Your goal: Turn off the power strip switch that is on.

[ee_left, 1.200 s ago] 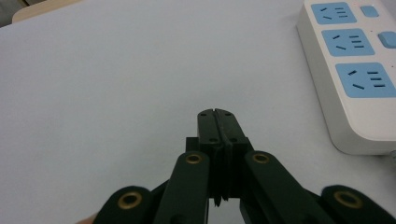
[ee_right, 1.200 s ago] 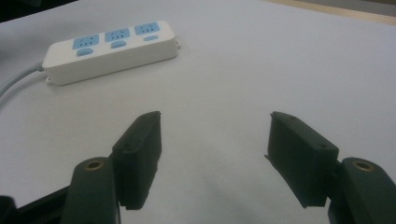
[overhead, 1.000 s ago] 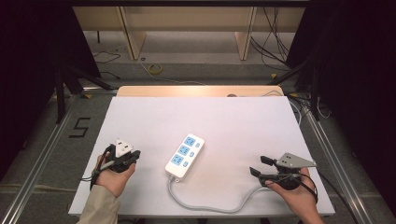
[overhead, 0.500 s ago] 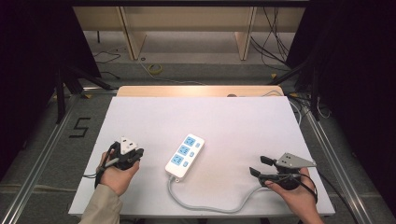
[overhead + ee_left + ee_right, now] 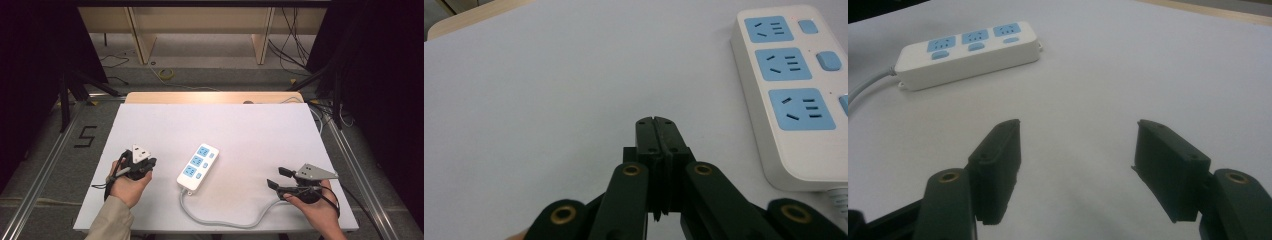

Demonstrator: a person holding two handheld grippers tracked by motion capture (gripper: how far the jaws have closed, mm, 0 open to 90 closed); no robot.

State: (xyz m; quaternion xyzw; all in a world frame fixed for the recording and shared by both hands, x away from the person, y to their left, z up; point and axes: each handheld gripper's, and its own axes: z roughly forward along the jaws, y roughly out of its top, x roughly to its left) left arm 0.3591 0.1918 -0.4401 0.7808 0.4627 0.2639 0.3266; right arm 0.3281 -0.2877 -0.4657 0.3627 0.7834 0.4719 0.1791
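The left tongs (image 5: 657, 131) have their jaws pressed together on nothing, tips low over the table (image 5: 260, 130), while the right tongs (image 5: 1075, 165) stand wide apart, also empty. Between the two lies one white power strip (image 5: 198, 167), just to the right of the left tongs and well apart from the right tongs, ahead of them and to their left. It carries three blue sockets and three blue switches, and a single grey cable (image 5: 225, 219) curves from its near end toward the right tongs. Each hand grips its tool low at the table's near edge; the left hand (image 5: 126, 184) angles inward toward the strip.
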